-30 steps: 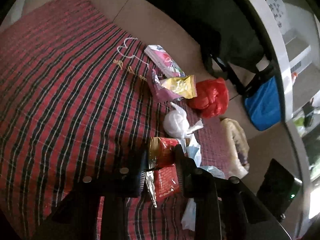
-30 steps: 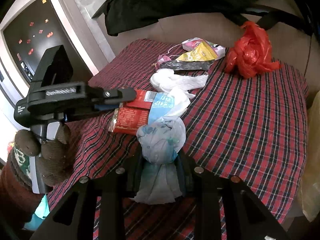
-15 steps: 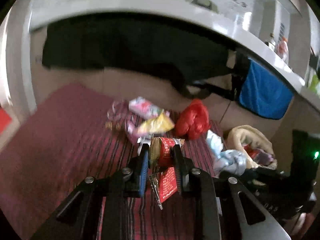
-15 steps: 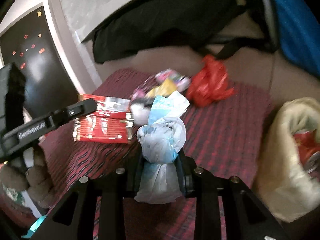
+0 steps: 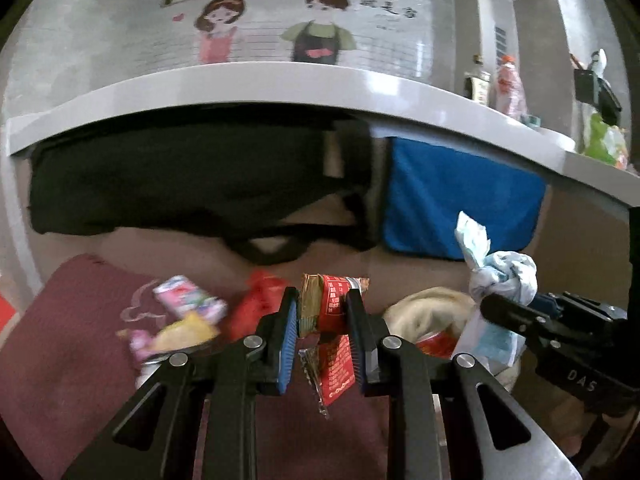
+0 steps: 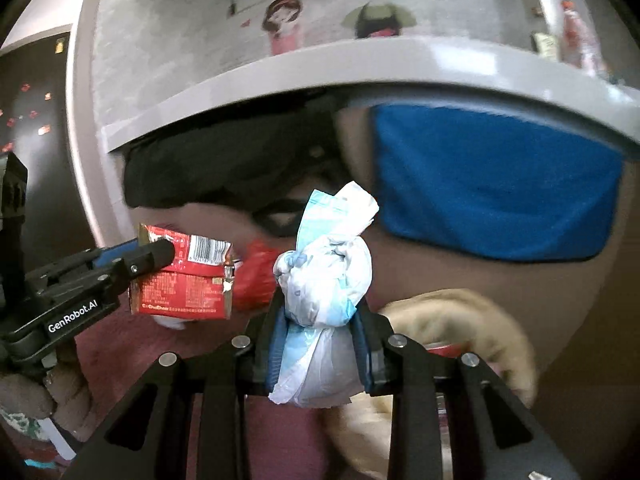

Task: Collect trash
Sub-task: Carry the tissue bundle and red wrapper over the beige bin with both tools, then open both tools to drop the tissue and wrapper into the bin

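— The left hand-held gripper (image 5: 322, 312) is clamped on the red wrapper (image 5: 334, 334), in the air; its tail dangles and could slip.

— The right hand-held gripper (image 6: 320, 316) pinches the knotted bag (image 6: 324, 280) above the beige sack (image 6: 460, 320); letting go too early would miss it.

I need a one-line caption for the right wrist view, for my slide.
Right tongs grip a knotted white-blue plastic bag; left tongs hold a red wrapper beside it.
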`<state>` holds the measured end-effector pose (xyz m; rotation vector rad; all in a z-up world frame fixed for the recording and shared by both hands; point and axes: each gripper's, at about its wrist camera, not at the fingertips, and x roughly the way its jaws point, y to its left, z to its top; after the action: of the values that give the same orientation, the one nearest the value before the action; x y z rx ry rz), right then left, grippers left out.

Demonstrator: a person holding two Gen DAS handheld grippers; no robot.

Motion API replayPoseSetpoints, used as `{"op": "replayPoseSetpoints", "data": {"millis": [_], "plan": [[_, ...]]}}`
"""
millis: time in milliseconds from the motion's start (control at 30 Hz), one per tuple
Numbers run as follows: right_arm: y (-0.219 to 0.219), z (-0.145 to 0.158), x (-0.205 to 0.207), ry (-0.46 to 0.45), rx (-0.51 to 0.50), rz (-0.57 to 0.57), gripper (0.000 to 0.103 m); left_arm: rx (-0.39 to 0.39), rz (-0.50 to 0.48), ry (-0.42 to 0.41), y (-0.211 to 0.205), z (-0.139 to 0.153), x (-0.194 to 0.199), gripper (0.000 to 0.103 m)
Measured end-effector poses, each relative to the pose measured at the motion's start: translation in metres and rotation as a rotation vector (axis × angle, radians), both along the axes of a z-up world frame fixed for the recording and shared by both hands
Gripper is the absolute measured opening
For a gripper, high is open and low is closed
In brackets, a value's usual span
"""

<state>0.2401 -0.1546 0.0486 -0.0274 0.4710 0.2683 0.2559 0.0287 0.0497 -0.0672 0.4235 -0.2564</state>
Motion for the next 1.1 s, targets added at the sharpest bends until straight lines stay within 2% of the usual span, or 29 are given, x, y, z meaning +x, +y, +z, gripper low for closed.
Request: {"op": "replayPoseSetpoints", "data": {"millis": [200,333,467,700,833,933,1100], "plan": [[-0.058,0.006,-0.005,-0.045,-0.034,-0.105,0.027,-0.017,-0.113,-0.028,-0.07,-0.002,0.012,0.024],[-0.09,-0.001,-0.003,-0.033,-0.024,-0.16,0.027,-0.01,-0.166,0.008,-0.103,-0.011,0.024,0.024],[-0.114,-0.009,0.005,-0.008,0.02,-0.18,0.027,0.003,-0.174,0.042,-0.123,-0.025,0.034,0.024],[-0.126,-0.031,0.026,0.037,0.053,-0.176,0.027,-0.001,-0.176,0.125,-0.135,-0.049,0.055,0.024],[-0.13,-0.043,0.033,0.06,0.064,-0.171,0.031,-0.044,-0.24,0.214,-0.14,-0.065,0.075,0.027],[-0.132,-0.055,0.042,0.094,0.059,-0.18,0.045,-0.1,-0.288,0.29,-0.138,-0.077,0.09,0.045],[-0.134,-0.07,0.046,0.136,0.073,-0.179,0.046,-0.12,-0.25,0.325,-0.13,-0.088,0.095,0.046]]}}
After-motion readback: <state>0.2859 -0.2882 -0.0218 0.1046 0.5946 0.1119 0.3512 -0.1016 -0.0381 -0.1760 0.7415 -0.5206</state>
